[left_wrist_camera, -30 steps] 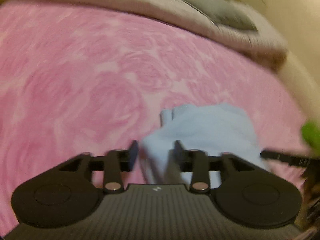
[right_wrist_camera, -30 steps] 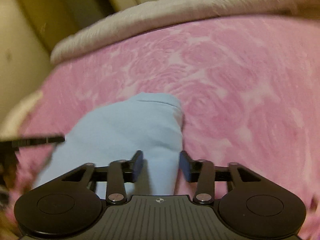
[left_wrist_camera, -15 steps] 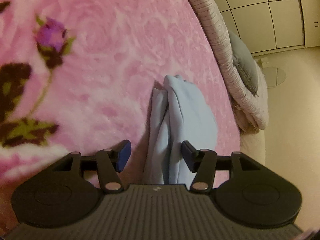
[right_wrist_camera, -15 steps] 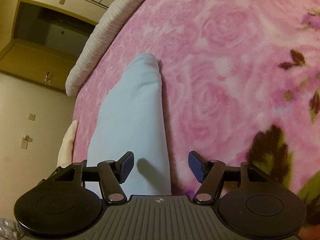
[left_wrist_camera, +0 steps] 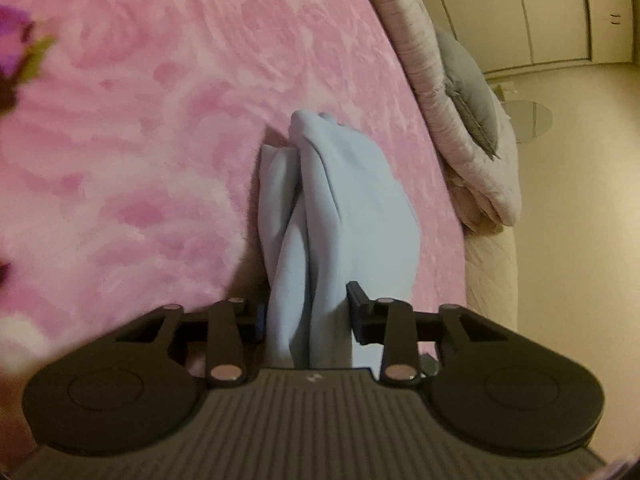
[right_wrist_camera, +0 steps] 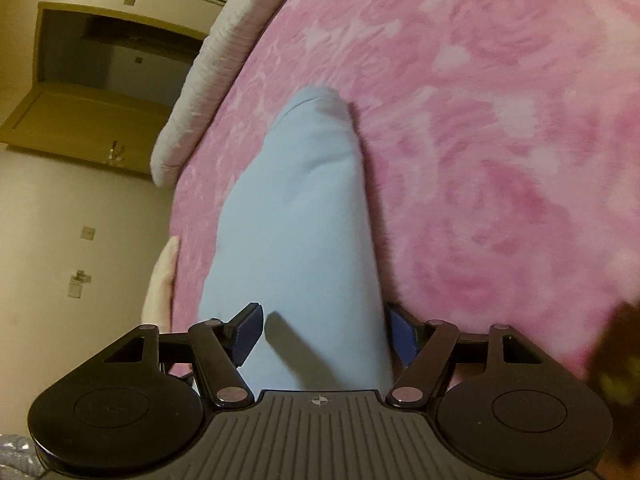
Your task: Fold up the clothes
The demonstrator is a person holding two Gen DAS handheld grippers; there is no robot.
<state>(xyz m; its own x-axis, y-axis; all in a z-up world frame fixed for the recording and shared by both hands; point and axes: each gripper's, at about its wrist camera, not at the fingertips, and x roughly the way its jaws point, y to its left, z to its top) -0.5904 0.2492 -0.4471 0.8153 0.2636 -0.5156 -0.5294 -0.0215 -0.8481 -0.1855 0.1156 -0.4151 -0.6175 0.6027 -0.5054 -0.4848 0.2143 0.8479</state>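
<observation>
A light blue garment (left_wrist_camera: 352, 184) lies folded long and narrow on a pink rose-patterned blanket (left_wrist_camera: 140, 120), near the bed's edge. Its near end rises in bunched folds between the fingers of my left gripper (left_wrist_camera: 308, 314), which is shut on it. In the right wrist view the same garment (right_wrist_camera: 296, 208) shows as a smooth band on the blanket (right_wrist_camera: 480, 120). My right gripper (right_wrist_camera: 322, 332) is open, and the garment's near end lies across the wide gap between its fingers.
A beige quilt (left_wrist_camera: 440, 80) with a grey pillow (left_wrist_camera: 468, 80) is heaped along the far end of the bed. Beyond the bed edge (left_wrist_camera: 492, 272) are bare floor (left_wrist_camera: 568, 200) and wardrobe doors (left_wrist_camera: 540, 12). The right wrist view shows the quilt (right_wrist_camera: 208, 72) and a wooden door frame (right_wrist_camera: 100, 64).
My left gripper's fingers opened half a second ago and have now closed in on the garment's bunched end. The right gripper has stayed wide open since then. Both views tilted sideways over the second.
</observation>
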